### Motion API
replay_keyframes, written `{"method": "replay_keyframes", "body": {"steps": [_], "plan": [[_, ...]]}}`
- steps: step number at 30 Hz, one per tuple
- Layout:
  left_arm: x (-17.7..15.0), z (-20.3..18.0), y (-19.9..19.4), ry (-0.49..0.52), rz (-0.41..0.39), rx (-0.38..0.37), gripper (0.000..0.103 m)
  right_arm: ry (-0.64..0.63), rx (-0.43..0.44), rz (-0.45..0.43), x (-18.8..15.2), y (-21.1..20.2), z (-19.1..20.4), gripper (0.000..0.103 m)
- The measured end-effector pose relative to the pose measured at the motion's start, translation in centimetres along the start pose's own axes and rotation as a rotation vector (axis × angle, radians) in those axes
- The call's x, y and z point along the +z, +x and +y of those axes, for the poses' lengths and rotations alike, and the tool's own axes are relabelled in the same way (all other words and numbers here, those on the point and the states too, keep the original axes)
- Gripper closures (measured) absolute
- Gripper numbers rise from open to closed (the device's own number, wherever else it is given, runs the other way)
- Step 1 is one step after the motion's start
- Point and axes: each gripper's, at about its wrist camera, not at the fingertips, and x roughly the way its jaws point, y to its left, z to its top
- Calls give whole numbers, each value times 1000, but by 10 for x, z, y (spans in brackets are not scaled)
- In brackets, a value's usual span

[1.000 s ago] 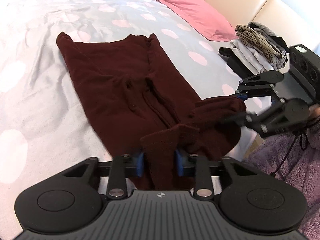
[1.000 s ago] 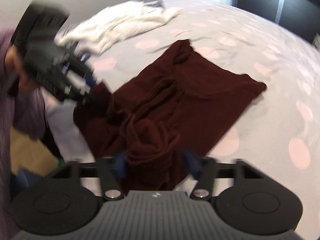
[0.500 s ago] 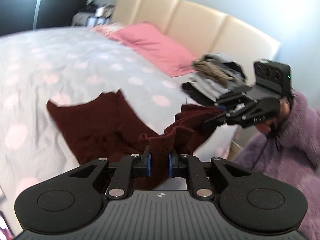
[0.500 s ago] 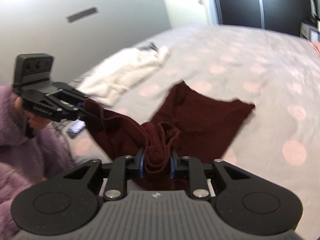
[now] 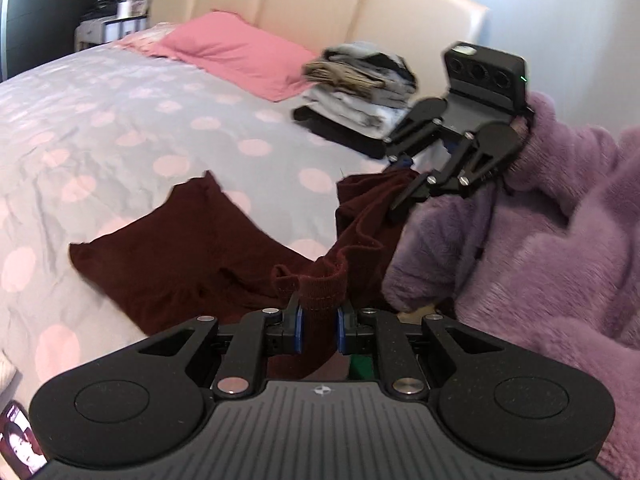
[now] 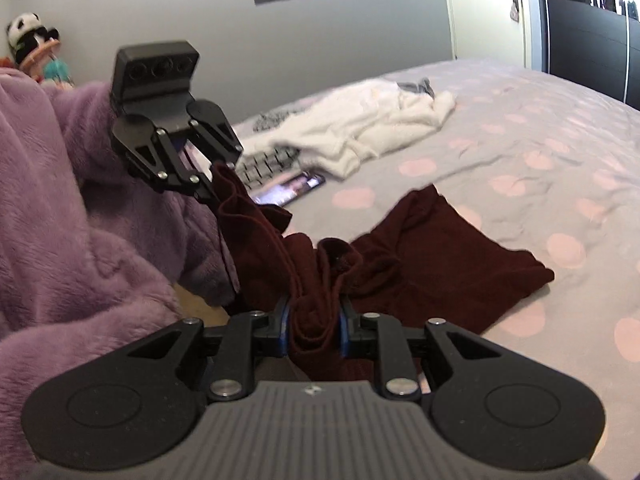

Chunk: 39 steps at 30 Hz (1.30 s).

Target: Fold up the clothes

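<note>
Left gripper [image 5: 318,330] and right gripper [image 6: 313,332] each have fingers pinching bunched fabric of the maroon garment [image 5: 168,256], its far end resting on the bed [image 5: 120,128].

Fluffy purple fleece sleeves [image 5: 520,280]; black grippers w/ blue pads [image 5: 298,326], silver screws, ribbed grey bases.

Open bedspread [image 5: 120,120] beyond, folded stack [image 5: 356,80] right, phone [image 6: 290,188] left
</note>
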Motion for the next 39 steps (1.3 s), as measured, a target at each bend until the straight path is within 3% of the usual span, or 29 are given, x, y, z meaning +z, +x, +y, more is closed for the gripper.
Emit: {"method": "replay_keyframes", "body": {"steps": [6, 11, 16, 22, 25, 30, 34, 35, 39], "plan": [[26, 32, 5, -20, -33, 77, 90, 60, -77, -44, 13, 4, -28, 78], [57, 72, 23, -3, 0, 136, 90, 81, -118, -40, 40, 21, -67, 78], [75, 123, 55, -61, 42, 190, 90, 141, -177, 2, 59, 55, -116, 78], [80, 171, 100, -133, 144, 219, 90, 241, -246, 72, 61, 105, -166, 78], [74, 195, 118, -217, 187, 231, 90, 283, -262, 98, 60, 123, -183, 78], [66, 211, 136, -274, 219, 249, 89, 334, -292, 152, 53, 150, -202, 78], [65, 216, 139, -309, 228, 280, 77, 377, -335, 171, 47, 162, -210, 70], [65, 217, 138, -321, 229, 292, 72, 388, -348, 172, 46, 163, -210, 65], [70, 215, 130, -368, 199, 346, 67, 411, -406, 144, 50, 159, -208, 60]]}}
